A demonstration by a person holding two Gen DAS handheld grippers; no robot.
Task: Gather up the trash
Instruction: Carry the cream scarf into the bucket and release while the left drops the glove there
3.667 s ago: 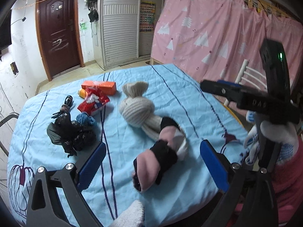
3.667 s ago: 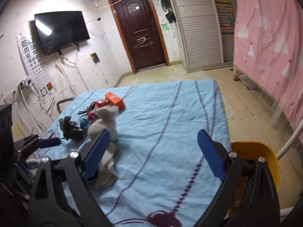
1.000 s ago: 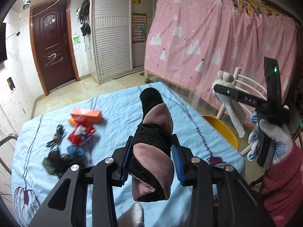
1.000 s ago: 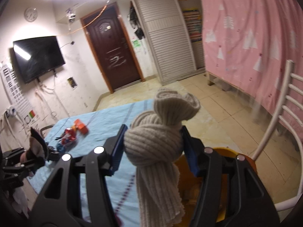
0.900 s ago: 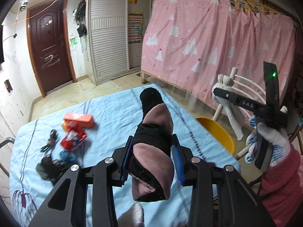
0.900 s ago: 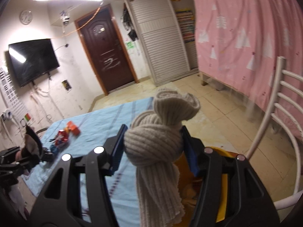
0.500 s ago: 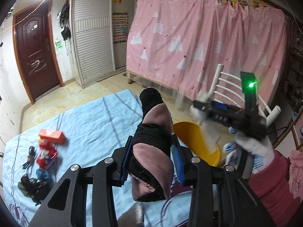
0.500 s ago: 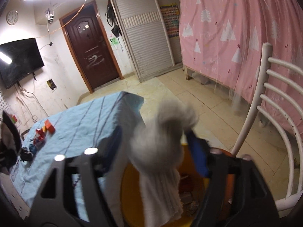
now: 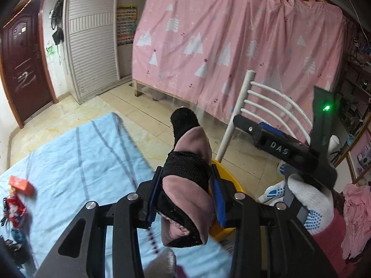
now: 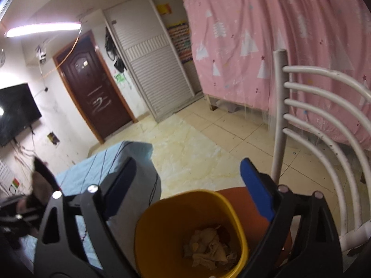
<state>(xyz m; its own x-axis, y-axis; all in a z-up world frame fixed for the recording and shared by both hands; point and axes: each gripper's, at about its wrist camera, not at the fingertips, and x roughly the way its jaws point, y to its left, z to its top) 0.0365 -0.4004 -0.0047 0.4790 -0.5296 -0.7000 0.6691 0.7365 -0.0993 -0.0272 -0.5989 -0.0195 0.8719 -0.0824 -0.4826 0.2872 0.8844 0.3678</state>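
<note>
Right wrist view: right gripper (image 10: 185, 185) opening, now emptied, cream bundle (image 10: 208, 250) dropped into yellow bin (image 10: 148, 222); left gripper (image 9: 184, 194) clamped on pink-and-black sock (image 9: 185, 185), due next.

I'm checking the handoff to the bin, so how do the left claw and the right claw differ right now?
The left claw is clamped on a pink and black sock; the right claw has nothing between its jaws, which are opening. The right claw sits over the yellow bin; the left claw is beside it, above the table edge. Both have blue pads.

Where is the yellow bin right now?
In the right wrist view the yellow bin stands low, under the opening right gripper, between bed and white chair.
</note>
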